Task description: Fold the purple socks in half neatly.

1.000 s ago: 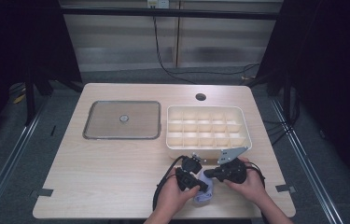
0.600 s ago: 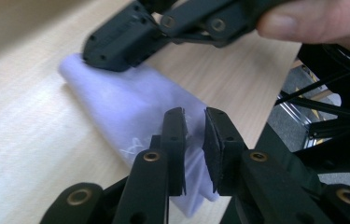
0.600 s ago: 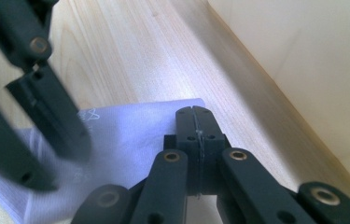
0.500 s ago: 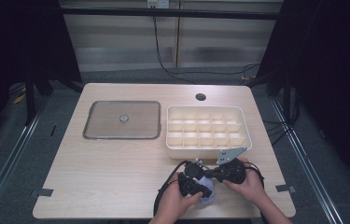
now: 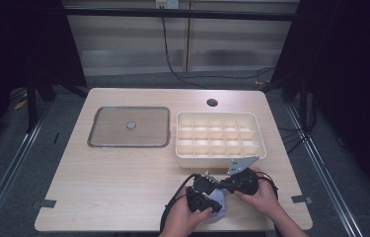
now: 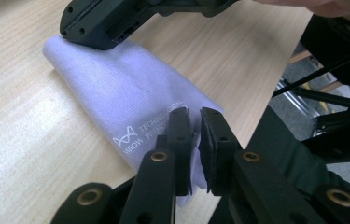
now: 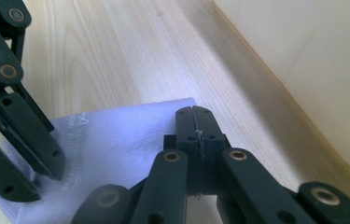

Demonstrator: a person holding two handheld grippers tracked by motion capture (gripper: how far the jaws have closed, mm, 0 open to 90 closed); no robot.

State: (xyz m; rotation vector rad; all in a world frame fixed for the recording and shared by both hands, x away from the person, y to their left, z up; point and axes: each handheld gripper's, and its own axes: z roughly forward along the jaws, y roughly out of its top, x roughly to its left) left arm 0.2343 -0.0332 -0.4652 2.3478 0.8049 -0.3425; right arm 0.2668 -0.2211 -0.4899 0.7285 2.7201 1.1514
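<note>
Cloth (image 6: 130,100), pale lavender with white printed lettering, lies folded on the near edge of the wooden table (image 5: 123,173), just in front of the cream compartment tray (image 5: 219,134). The left gripper (image 6: 195,122) has its jaws pinched almost together on the cloth's edge. The right gripper (image 7: 194,120) rests on the same cloth with jaws pressed flat together; whether fabric sits between them I cannot tell. Both hands (image 5: 264,197) crowd close over it. A grey-rimmed square lid (image 5: 129,126) lies flat left of the tray.
</note>
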